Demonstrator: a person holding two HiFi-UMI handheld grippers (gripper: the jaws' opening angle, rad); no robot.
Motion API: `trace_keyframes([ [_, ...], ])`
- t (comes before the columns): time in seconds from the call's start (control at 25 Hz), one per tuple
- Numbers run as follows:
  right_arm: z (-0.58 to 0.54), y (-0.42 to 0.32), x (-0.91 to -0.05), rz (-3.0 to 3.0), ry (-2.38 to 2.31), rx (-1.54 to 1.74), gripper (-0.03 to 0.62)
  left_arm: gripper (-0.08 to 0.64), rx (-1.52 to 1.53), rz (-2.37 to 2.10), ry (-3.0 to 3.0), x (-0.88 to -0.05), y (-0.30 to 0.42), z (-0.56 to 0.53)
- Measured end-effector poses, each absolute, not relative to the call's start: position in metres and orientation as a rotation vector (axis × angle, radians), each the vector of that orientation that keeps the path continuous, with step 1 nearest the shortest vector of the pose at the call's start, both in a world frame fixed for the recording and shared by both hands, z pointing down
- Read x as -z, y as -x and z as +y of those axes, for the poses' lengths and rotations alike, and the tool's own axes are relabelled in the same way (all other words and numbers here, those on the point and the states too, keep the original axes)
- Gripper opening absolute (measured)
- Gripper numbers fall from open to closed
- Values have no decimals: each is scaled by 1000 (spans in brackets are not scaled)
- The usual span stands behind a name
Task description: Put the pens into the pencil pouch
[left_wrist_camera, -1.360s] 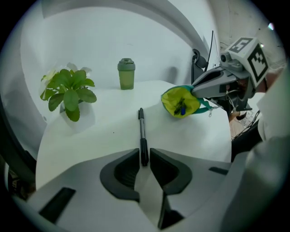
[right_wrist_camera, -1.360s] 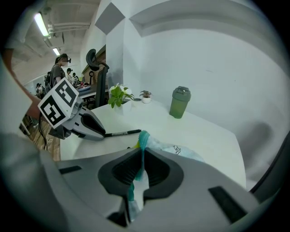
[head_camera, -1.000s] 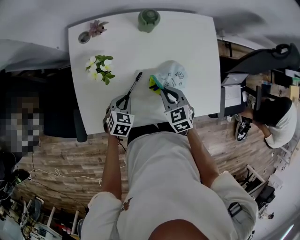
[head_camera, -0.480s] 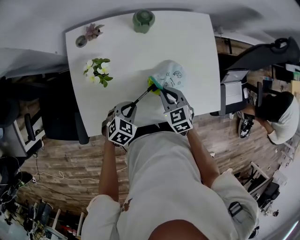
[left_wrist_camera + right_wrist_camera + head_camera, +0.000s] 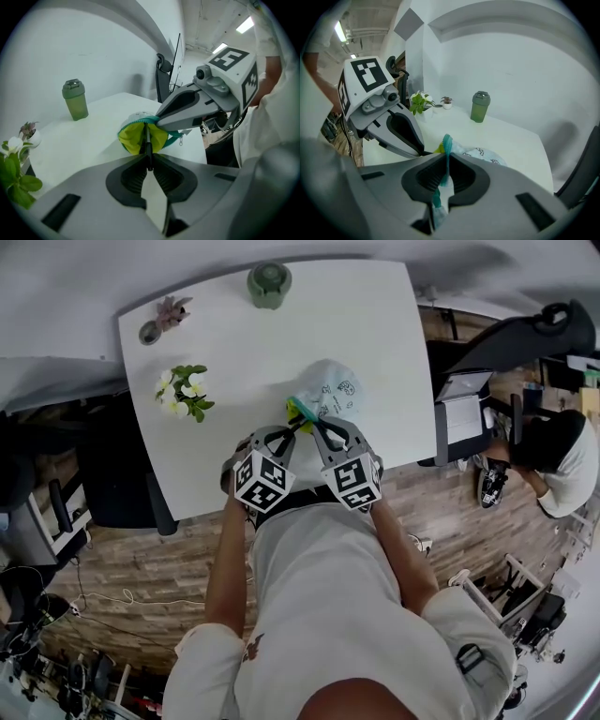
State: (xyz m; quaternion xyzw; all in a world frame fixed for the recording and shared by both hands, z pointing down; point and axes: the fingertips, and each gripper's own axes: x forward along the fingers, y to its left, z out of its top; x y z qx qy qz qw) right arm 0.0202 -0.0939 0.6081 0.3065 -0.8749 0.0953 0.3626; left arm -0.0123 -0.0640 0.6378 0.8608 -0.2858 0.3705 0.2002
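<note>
Now pen [image 5: 148,146] at pencil pouch [image 5: 334,390] mouth

Left gripper [image 5: 148,159] clamps the black pen, far end poking into the pouch's yellow opening. Right gripper [image 5: 446,156] pinches the pouch's teal zipper edge. Green bottle [image 5: 269,284] stands well beyond the pouch.

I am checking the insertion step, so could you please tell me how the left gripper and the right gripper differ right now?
The left gripper is shut on a black pen; the right gripper is shut on the teal zipper edge of the pouch. The left gripper points its pen into the yellow-lined opening; the right gripper holds that opening's edge up. Shared: both are closed on something and meet at the pouch's mouth.
</note>
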Motion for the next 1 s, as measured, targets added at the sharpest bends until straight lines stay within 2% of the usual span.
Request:
trace_keyframes([
  [0.6, -98, -26, -631, -2235, -749, -289, 23, 44, -793, -882, -2392, -662, -27, -102],
  [0.84, -95, -25, -643, -2214, -733, -285, 34, 134, -808, -916, -2380, -666, -17, -95],
  [1.0, -94, -24, -633, -2227, -766, -259, 94, 158, -773, -985, -2370, -650, 2, -89],
])
